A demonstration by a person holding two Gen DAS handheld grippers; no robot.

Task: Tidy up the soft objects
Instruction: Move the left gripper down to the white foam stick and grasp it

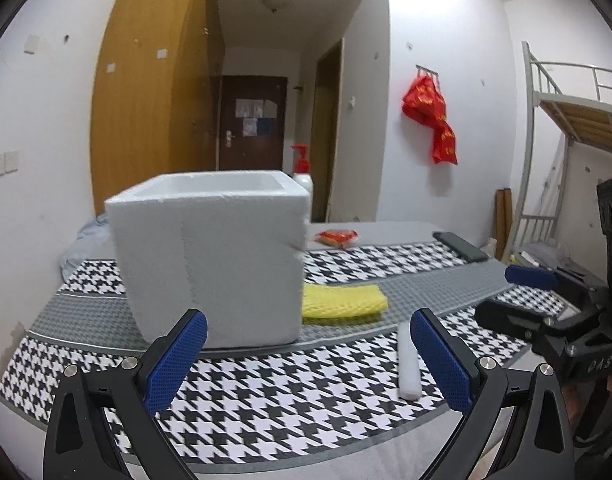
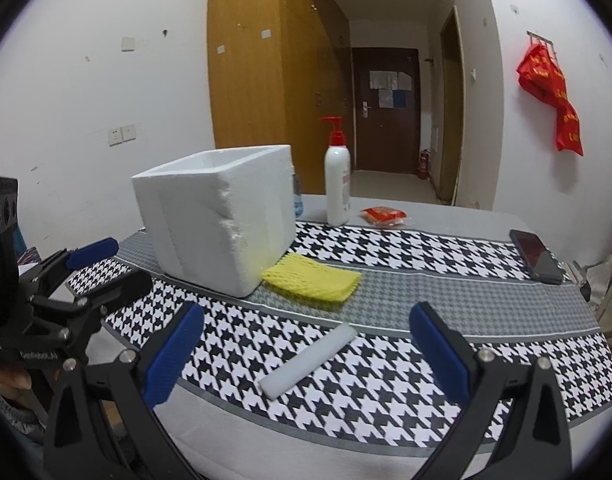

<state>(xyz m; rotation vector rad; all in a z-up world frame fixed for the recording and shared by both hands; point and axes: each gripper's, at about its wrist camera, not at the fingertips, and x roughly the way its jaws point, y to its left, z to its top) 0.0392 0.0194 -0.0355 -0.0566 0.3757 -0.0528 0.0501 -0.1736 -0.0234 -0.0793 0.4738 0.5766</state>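
Two grippers hover over the houndstooth cloth (image 2: 406,248), both with jaws spread wide and holding nothing. From the left: the left gripper (image 1: 308,354) faces the white foam box (image 1: 210,256), open-topped, its corner edge chipped. Just right of the box, touching its base, lies the yellow foam net (image 2: 312,278), flat and mesh-textured. Nearer, between the right gripper's (image 2: 306,350) fingers, a white foam stick (image 2: 306,362) lies diagonally. A pump bottle (image 2: 337,178) stands behind.

White foam box (image 2: 214,220), yellow mesh pad (image 2: 312,276), white foam stick (image 2: 306,362). Black-white houndstooth cloth (image 2: 386,248) with grey bands. Tool pads (image 2: 174,354) blue.
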